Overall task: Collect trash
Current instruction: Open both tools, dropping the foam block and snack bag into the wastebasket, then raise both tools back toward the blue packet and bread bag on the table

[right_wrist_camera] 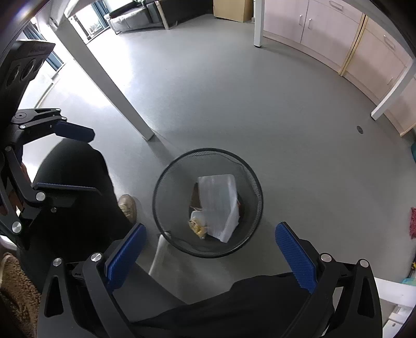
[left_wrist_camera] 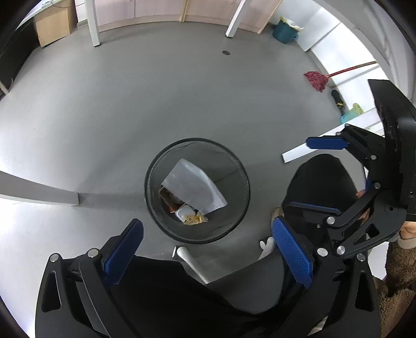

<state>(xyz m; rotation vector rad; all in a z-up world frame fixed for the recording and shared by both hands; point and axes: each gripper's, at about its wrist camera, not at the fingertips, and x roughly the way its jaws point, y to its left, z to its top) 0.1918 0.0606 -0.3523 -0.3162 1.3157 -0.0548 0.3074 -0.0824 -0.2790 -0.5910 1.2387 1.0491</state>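
A black mesh wastebasket (left_wrist_camera: 197, 140) (right_wrist_camera: 208, 150) stands on the grey floor right below both grippers. Inside it lie a white plastic bag (left_wrist_camera: 193, 186) (right_wrist_camera: 221, 202), a small cardboard box (left_wrist_camera: 167, 197), a white container and a yellow wrapper (left_wrist_camera: 193, 219) (right_wrist_camera: 197, 228). My left gripper (left_wrist_camera: 208, 231) (right_wrist_camera: 78, 160) hangs over the basket's near rim, open, with nothing between its blue pads. My right gripper (right_wrist_camera: 210, 232) (left_wrist_camera: 316, 175) is beside it at the same height, also open and empty.
A person's black trouser legs (left_wrist_camera: 322, 179) and a tan shoe (right_wrist_camera: 128, 206) stand close beside the basket. White table legs (left_wrist_camera: 93, 23) (right_wrist_camera: 114, 85), a red mop (left_wrist_camera: 316, 79), a teal bucket (left_wrist_camera: 284, 31), a cardboard box (left_wrist_camera: 52, 23) and cabinets (right_wrist_camera: 338, 33) ring the open grey floor.
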